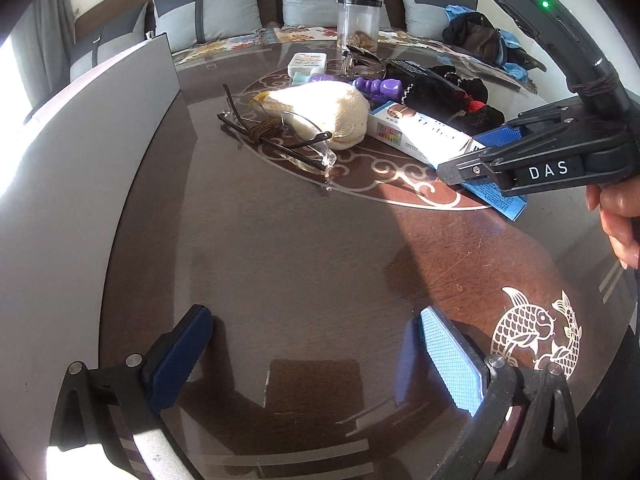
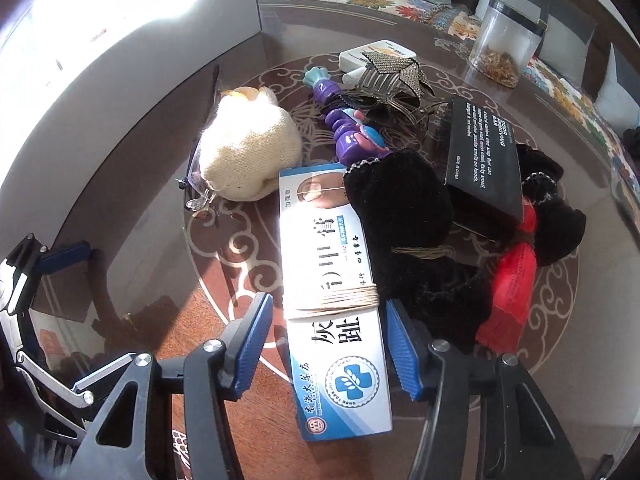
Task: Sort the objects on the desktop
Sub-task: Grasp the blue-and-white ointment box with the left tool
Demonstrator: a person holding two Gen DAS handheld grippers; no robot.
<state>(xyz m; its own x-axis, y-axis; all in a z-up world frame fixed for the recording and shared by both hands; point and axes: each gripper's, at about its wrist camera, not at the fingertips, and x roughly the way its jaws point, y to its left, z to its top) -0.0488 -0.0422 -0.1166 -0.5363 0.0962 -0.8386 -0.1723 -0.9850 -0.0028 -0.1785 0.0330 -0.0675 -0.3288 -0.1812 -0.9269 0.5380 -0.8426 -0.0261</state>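
A white and blue medicine box [image 2: 340,288] with string wound round it lies on the round brown table [image 1: 300,248]. My right gripper [image 2: 326,346] is open, its blue pads either side of the box's near end, apart from it. The box also shows in the left wrist view [image 1: 424,132], with the right gripper [image 1: 480,152] over it. My left gripper [image 1: 316,354] is open and empty above bare table. Behind lie a cream knitted pouch [image 2: 248,152], glasses [image 1: 280,140], a purple toy [image 2: 348,128], a black velvet pouch [image 2: 404,216] and a black box [image 2: 484,160].
A grey open carton [image 1: 100,128] stands at the table's left edge. A clear jar [image 2: 504,40] stands at the back, with a white case [image 2: 376,54] and a metal hair clip [image 2: 392,80] nearby. A red tassel [image 2: 512,288] lies right. A sofa with cushions is behind.
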